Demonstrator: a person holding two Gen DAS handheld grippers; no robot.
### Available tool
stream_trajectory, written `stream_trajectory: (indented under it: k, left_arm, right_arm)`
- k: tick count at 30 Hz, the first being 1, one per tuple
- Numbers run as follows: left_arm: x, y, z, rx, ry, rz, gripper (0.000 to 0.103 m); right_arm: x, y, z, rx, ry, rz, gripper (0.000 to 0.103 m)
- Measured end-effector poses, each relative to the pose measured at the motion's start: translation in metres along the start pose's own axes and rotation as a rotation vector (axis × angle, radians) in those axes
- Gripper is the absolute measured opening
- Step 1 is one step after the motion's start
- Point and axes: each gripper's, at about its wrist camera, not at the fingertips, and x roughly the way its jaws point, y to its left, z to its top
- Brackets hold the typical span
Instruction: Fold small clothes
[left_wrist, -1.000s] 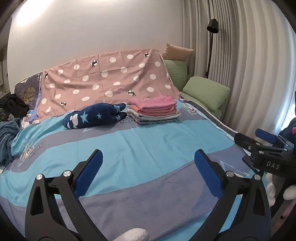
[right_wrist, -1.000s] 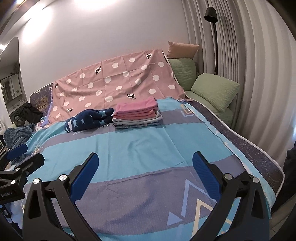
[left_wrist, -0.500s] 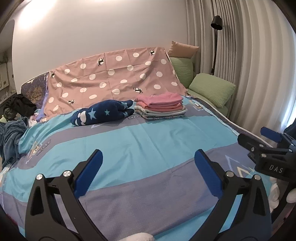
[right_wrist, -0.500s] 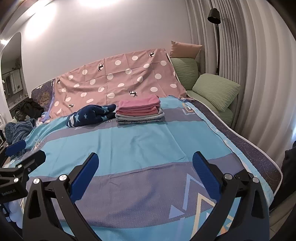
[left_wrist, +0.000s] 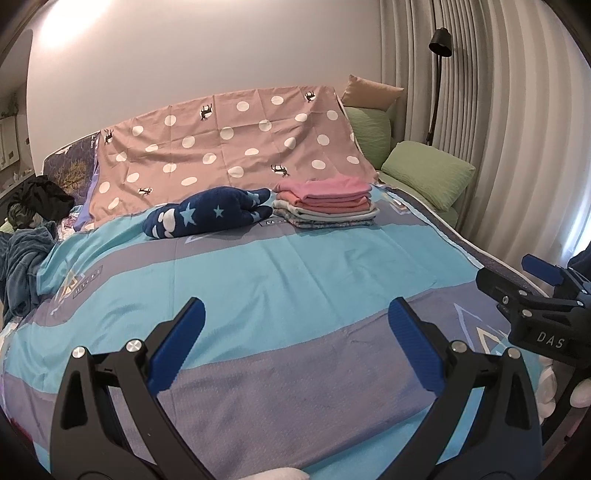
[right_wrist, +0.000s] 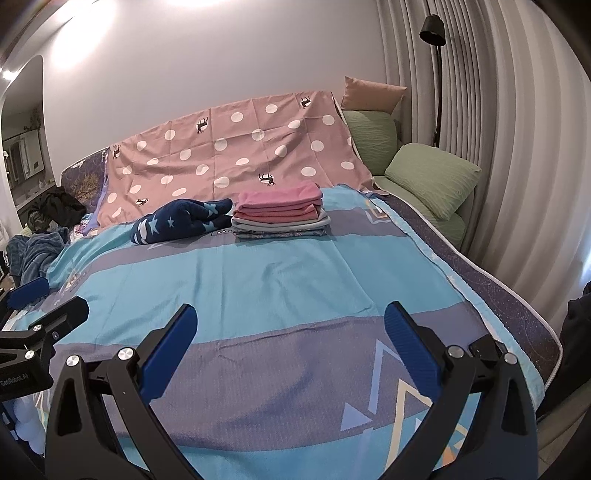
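Both the left gripper (left_wrist: 293, 323) and the right gripper (right_wrist: 288, 326) hang wide apart and empty over the bed (left_wrist: 295, 266), apparently between garments. The folded stack (left_wrist: 327, 201) sits at the far end, just beside a navy star garment (left_wrist: 207, 216) likely folded next. Compared with a second ago, both views have tilted so the stack sits lower.
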Motion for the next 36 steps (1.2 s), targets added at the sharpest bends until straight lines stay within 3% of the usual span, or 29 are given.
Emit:
stream_trajectory:
  k: [36]
  left_arm:
    - [0.008, 0.005, -0.009, -0.02, 0.018, 0.001, 0.101]
  right_arm:
    - [0.004, 0.009, -0.004, -0.019, 0.018, 0.001, 0.101]
